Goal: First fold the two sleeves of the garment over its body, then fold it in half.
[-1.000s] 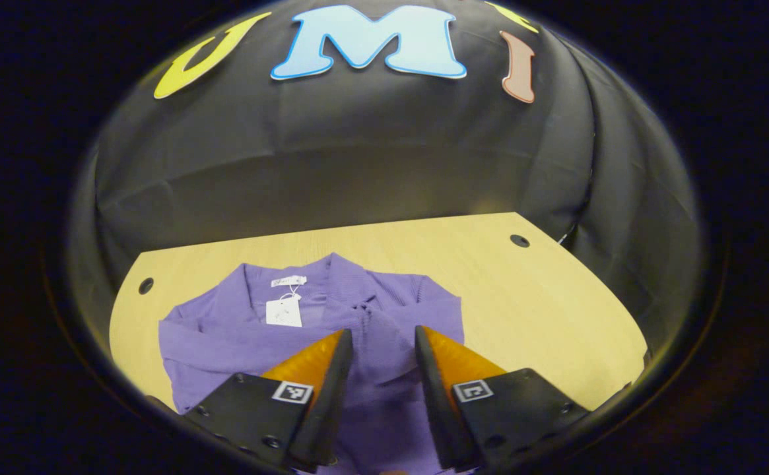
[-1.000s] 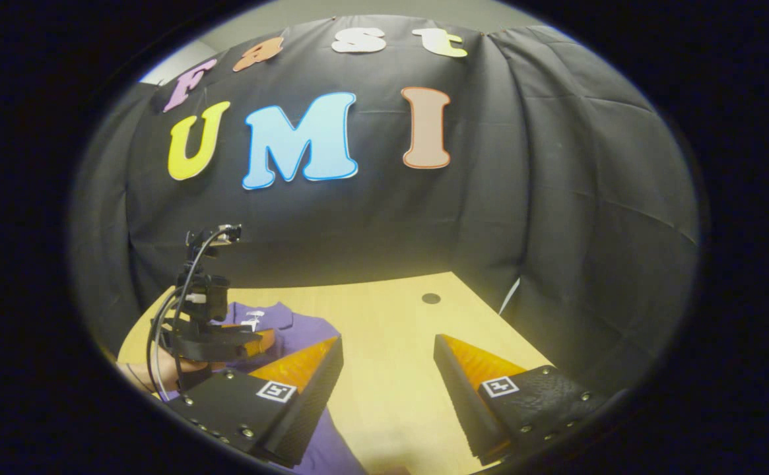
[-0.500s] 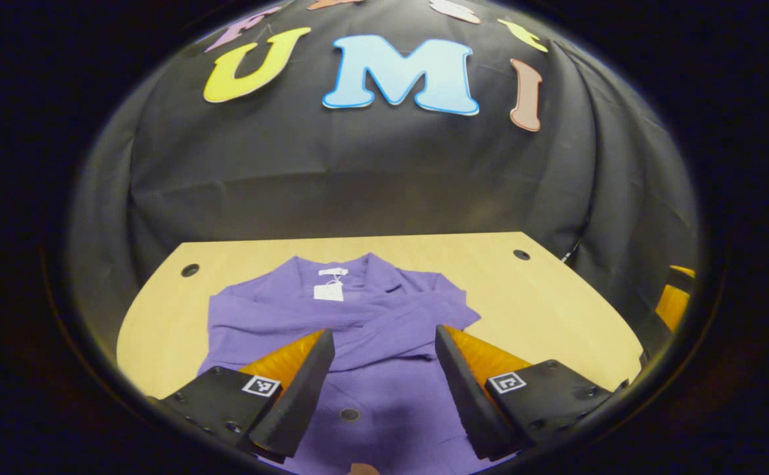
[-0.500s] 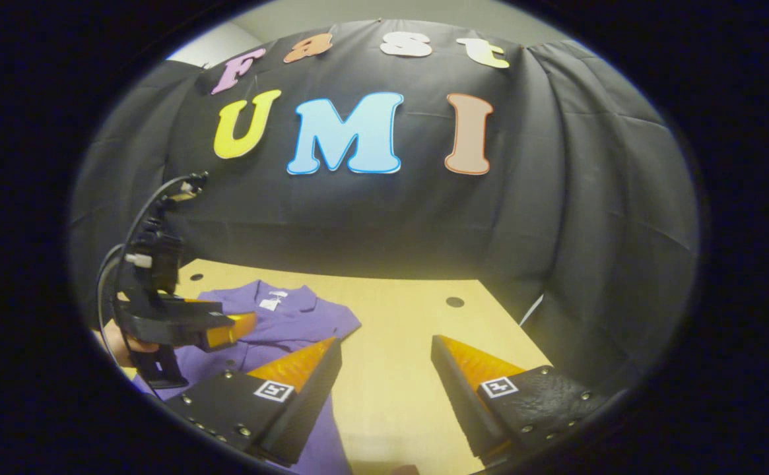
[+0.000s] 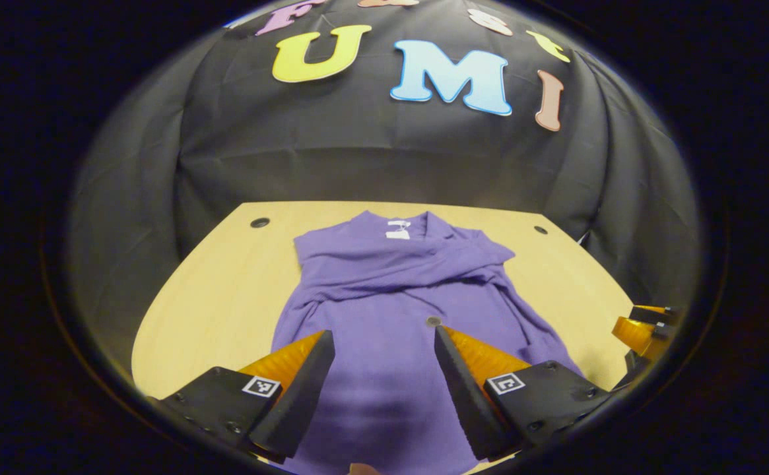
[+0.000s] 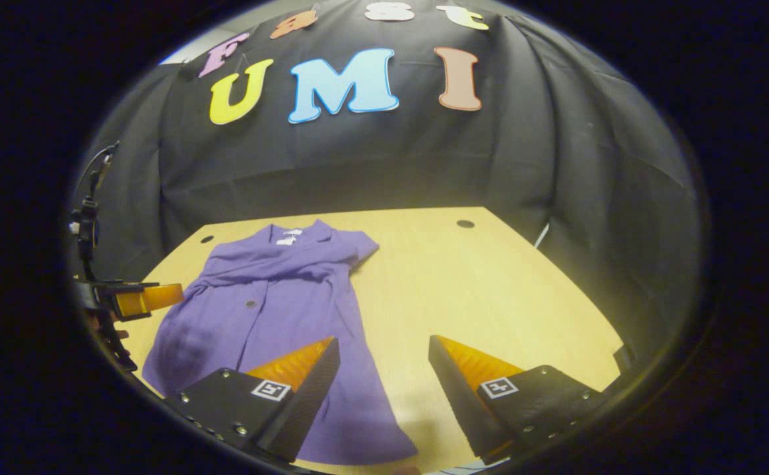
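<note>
My left gripper [image 5: 379, 376] hides the purple button-front garment's [image 5: 397, 290] hem; collar toward the upper frame. Both jaws wide, empty.

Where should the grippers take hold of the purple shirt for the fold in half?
Probably at the two corners of the hem, coming from the near edge of the table. The shirt lies flat with collar far and sleeves across its chest. The open left gripper hovers over it; the open right gripper is beside it.
</note>
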